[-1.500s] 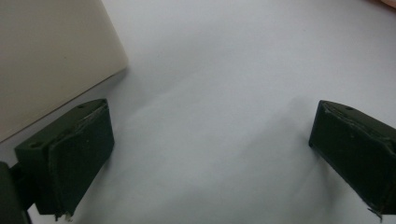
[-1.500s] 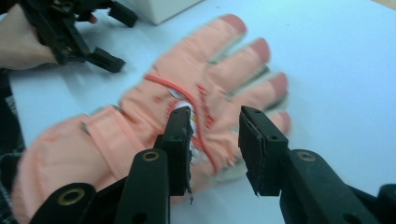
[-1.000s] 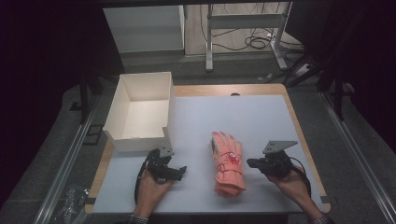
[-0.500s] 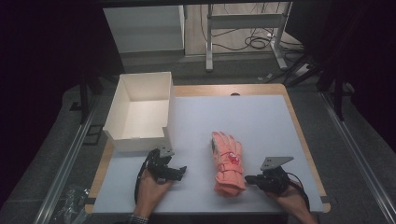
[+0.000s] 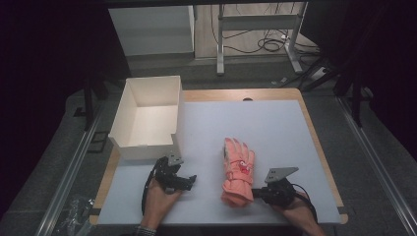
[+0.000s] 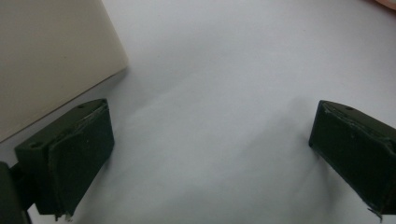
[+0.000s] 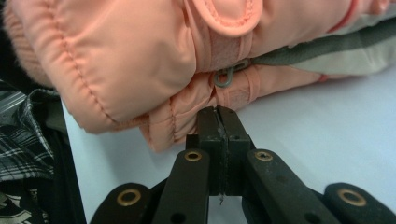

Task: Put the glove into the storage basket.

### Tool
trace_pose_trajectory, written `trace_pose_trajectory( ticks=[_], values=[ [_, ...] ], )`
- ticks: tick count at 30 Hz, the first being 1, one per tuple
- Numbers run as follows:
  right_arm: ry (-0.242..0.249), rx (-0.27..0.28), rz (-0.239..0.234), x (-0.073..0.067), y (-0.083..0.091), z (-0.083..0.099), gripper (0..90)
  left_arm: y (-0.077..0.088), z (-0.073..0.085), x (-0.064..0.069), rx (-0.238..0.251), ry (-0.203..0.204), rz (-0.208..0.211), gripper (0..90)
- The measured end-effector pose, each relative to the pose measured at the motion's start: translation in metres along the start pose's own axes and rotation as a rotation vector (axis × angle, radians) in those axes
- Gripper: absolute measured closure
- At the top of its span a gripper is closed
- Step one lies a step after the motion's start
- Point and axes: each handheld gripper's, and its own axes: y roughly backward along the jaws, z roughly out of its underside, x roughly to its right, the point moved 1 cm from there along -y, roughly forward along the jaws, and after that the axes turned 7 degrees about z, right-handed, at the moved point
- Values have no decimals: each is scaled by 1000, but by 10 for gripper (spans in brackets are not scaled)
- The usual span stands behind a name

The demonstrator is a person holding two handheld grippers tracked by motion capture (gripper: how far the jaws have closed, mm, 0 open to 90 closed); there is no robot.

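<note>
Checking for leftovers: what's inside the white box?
The white box shows a bare floor and inner walls, nothing lying in it. The strip behind its near wall is hidden.

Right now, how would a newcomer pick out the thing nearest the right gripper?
Start at the white table, then look right of the open white box. Near the front edge lies the glove, the sole salmon-pink, padded thing there, its cuff by the shut right gripper.

an open white box [image 5: 147,118] sits at the table's [image 5: 275,123] left edge — desk legs [image 5: 255,37] and cables [image 5: 273,45] behind.
</note>
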Motion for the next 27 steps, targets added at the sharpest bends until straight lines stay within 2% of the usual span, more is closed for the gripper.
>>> trace_pose_trajectory(
  ticks=[9,15,21,24,27],
  values=[
    [21,0,-22,-9,-12,-10,886,0,0,0,0,0,0,3],
    [27,4,-17,-13,-19,-15,885,0,0,0,0,-1,0,3],
    [15,7,-15,-13,-26,-20,886,0,0,0,0,-1,1,3],
    [10,-3,20,-11,-29,-22,884,0,0,0,1,-1,0,2],
    [-11,-1,15,-7,-32,-24,884,0,0,0,1,0,1,3]
  ],
)
